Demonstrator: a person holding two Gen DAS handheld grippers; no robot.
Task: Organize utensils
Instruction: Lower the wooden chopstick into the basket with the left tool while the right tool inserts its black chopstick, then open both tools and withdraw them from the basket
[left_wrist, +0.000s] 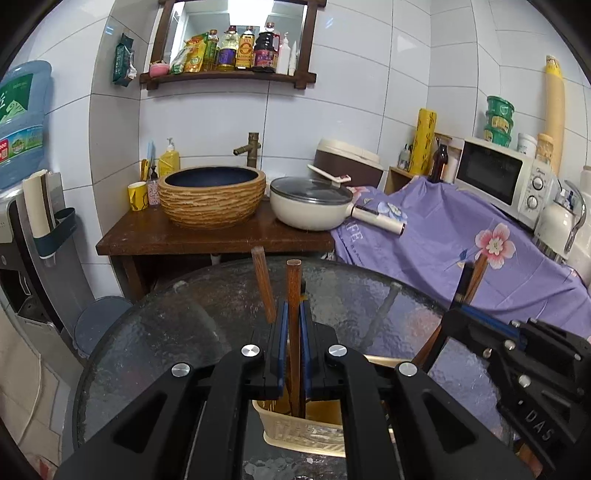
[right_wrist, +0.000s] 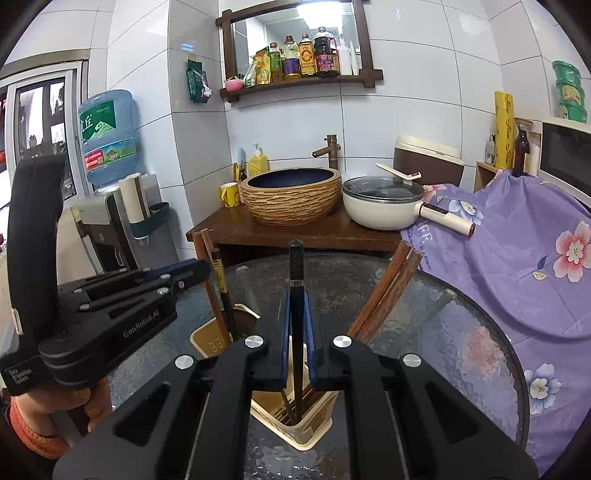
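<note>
Left wrist view: brown wooden chopstick stands upright between the fingers of the left gripper, which are pinched narrow on its shaft.
Holder, left view: cream slotted utensil holder sits on the round glass worktop, directly below the fingers; the chopstick's lower end already reaches inside its rim.
Neighbour, left view: second wooden chopstick leans just left of the fingers, tilted away from the held one.
Right wrist view: black chopstick with a silver band is clamped upright in the right gripper, fingers narrow on it.
Holder, right view: the same holder lies below the fingers, the black chopstick's tip already down among wooden ones in a compartment.
Crowding, right view: bundle of reddish chopsticks leans out to the right of the fingers; two more chopsticks stand to their left, in the holder's far compartment beside the left gripper.
Doing it well: I judge both sticks should go straight down, kept vertical so tips do not catch on the holder's walls or on sticks already inside.
Release: best to open the fingers only once each tip is near the bottom, else the stick may tip outward.
Risk: the light holder could shift or topple if a tilted stick pushes sideways.
</note>
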